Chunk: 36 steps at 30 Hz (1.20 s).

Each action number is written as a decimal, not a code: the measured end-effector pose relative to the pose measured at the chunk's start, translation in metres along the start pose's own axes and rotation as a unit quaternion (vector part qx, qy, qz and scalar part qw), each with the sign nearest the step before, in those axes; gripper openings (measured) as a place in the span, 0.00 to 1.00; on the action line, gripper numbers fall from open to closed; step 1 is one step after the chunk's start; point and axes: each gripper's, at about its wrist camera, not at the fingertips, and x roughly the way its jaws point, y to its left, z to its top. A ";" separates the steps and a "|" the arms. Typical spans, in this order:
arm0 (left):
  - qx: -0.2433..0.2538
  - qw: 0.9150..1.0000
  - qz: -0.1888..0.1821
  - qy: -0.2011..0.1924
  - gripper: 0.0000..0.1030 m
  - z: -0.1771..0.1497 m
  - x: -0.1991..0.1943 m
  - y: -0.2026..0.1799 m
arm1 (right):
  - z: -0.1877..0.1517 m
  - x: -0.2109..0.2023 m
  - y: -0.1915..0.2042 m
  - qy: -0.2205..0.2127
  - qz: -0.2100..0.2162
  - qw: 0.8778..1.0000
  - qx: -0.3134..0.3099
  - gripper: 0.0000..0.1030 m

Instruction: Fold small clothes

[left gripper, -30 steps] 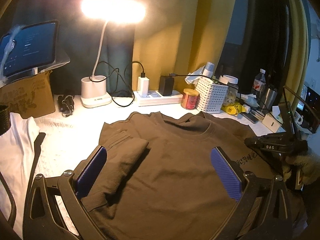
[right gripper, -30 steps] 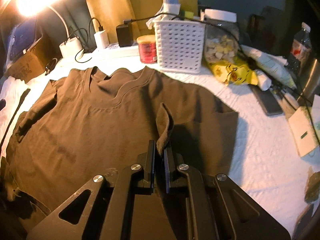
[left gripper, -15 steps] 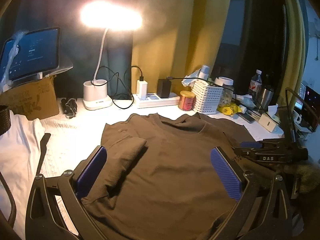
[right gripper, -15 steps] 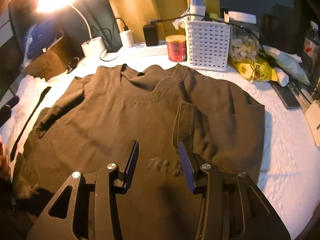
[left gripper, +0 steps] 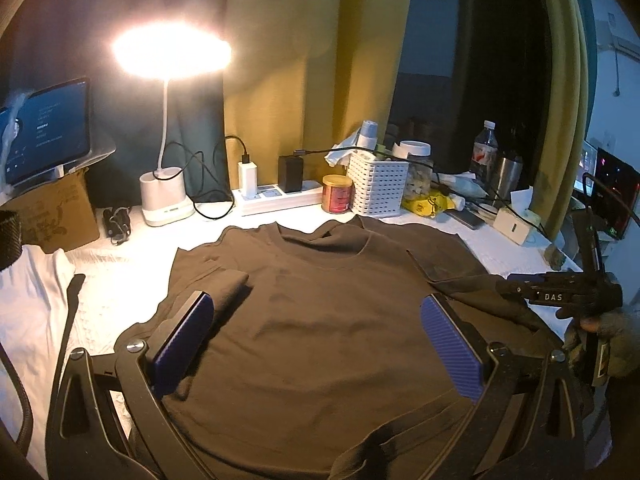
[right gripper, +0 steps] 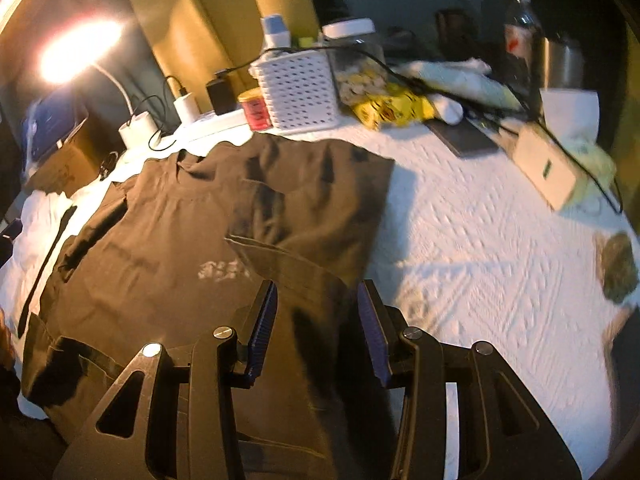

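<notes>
1. A dark brown T-shirt (left gripper: 320,320) lies spread front-up on a white textured table cover (right gripper: 480,240), collar toward the back of the table. Both sleeves are folded inward over the body: one flap (left gripper: 228,284) on the left side, one flap (right gripper: 288,264) on the right. Pale printed lettering (right gripper: 224,270) shows on the chest beside the right flap.

2. The right gripper (right gripper: 316,332) stands about half open above the shirt's right edge. Its jaws have just been opening; the cloth lies below and between them, and the blue pads (right gripper: 264,320) press on nothing.

3. The left gripper (left gripper: 320,344) stands wide open over the shirt's lower body. Its blue pads (left gripper: 180,344) are well apart, with cloth beneath them and nothing clamped.

4. In the left wrist view the right gripper (left gripper: 520,286) shows side-on at the shirt's right edge, carried by a gloved hand (left gripper: 612,340).

5. A white garment (left gripper: 36,300) lies to the left of the shirt.

6. Along the back of the table stand a lit desk lamp (left gripper: 164,196), a power strip (left gripper: 280,200) with chargers, a red tin (left gripper: 337,199) and a white perforated basket (left gripper: 378,188). A tablet (left gripper: 44,128) sits on a cardboard box (left gripper: 56,212) at far left.

7. A water bottle (left gripper: 485,152) and a steel tumbler (left gripper: 506,172) stand at the far right.
</notes>
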 end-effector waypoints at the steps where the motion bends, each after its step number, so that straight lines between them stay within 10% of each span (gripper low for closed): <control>1: 0.000 1.000 0.001 0.001 0.99 0.000 0.000 -0.001 | 0.000 0.001 0.000 0.000 0.007 1.000 0.001 0.43; 13: 0.001 1.000 0.006 0.003 0.99 -0.003 -0.007 -0.004 | -0.009 0.016 0.061 0.043 0.073 0.995 -0.058 0.43; 31: -0.046 0.999 0.008 0.012 0.99 -0.019 -0.018 0.061 | -0.017 0.002 0.106 0.037 0.039 0.996 -0.078 0.43; 36: -0.056 0.998 0.026 0.029 0.99 -0.024 -0.013 0.094 | -0.012 0.006 0.116 0.027 0.022 0.996 -0.076 0.84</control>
